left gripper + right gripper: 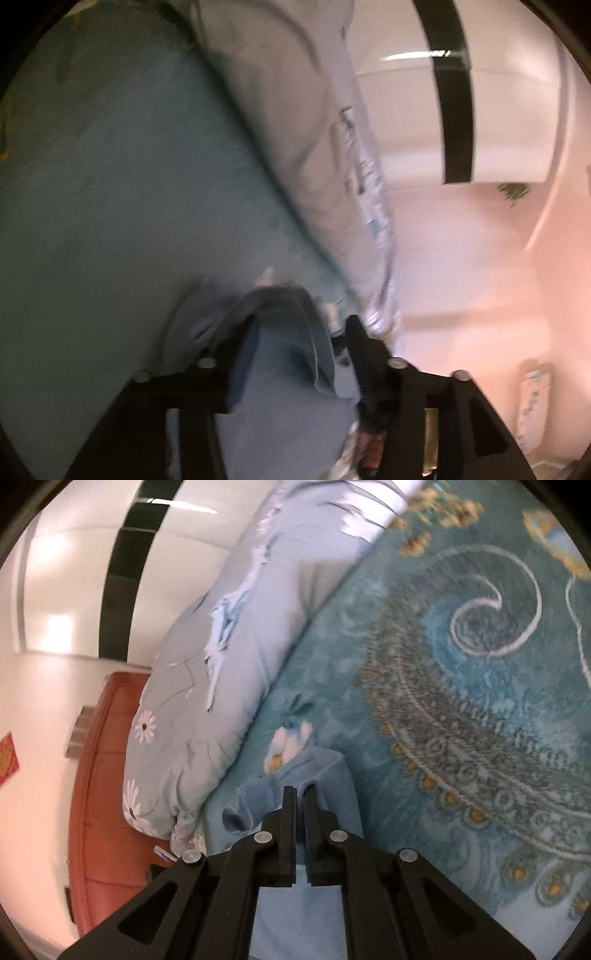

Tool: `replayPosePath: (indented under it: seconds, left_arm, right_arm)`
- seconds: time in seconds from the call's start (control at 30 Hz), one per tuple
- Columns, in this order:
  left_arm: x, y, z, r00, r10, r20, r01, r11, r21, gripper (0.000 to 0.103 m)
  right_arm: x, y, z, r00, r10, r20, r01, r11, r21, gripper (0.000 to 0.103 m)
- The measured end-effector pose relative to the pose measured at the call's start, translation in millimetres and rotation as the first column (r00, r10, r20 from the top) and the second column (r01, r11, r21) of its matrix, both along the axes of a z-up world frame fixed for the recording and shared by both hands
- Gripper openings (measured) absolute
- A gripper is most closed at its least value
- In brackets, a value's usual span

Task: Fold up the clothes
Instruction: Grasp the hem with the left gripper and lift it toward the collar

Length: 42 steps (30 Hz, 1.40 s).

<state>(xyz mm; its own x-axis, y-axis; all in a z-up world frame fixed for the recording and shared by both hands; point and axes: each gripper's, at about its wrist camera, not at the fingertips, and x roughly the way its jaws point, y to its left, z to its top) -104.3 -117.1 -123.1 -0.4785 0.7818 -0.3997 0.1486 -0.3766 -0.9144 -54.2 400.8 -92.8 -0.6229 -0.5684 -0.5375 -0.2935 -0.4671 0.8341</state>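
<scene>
Black fingers of the right tool (298, 794) fill the bottom of the right wrist view, drawn almost together with a thin edge of the blue garment (295, 775) pinched between them. That cloth runs forward from the fingertips in a short bunched flap and also hangs down beneath the tool, toward the camera. It lies on a teal patterned blanket (461, 709) that spreads ahead and to the right of the tool. A pale floral quilt (221, 657) is rolled along the blanket's edge to the tool's left.

Through the left wrist camera, which is blurred, the left tool (295, 332) stands roughly half open. A fold of the blue garment (288, 354) lies between its fingers, draped against the left one, but I cannot see the pads pressing on it, so I judge this corner freed or nearly so. The same quilt (295, 129) rises ahead of this tool, with the blanket (110, 184) to its left.

My reading is that one fold is being laid down: the left corner is let go while the right corner is gripped. The next move probably calls for setting the right corner flat on the cloth and parting those fingers, then drawing both tools clear without dragging the layer. After that a fresh edge must be found for the next fold.
</scene>
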Motion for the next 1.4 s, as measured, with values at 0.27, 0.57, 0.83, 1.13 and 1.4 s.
replayPosePath:
  seconds: [0.27,0.57,0.83,1.13,1.4]
  left_arm:
    - [14.7,-18.0,18.3,0.998,0.027,-0.059,-0.034,0.992,-0.124,0.064]
    - [59.1,-14.4,12.1,0.994,-0.105,0.003,0.099,0.918,-0.384,0.067]
    - [57.8,6.5,-3.2,0.99,-0.14,0.027,0.141,0.936,-0.323,0.065]
    - [67.6,8.3,-4.2,0.996,-0.084,0.041,0.092,0.957,-0.274,0.017]
    - [111.8,16.2,50.3,0.989,-0.144,-0.037,0.135,0.974,-0.181,0.016]
  right_arm:
    - [8.8,18.3,22.9,0.994,-0.039,-0.099,0.044,0.998,0.051,0.037]
    - [58.7,2.0,2.2,0.989,0.143,-0.026,-0.137,0.976,0.168,0.037]
    - [53.4,-23.0,-19.0,0.988,0.154,-0.025,-0.153,0.986,0.062,0.038]
    - [56.1,-22.8,-24.9,0.998,0.062,-0.021,-0.063,0.998,-0.029,0.011]
    - [78.6,-21.9,21.5,0.99,0.099,-0.096,-0.1,0.995,-0.01,0.008]
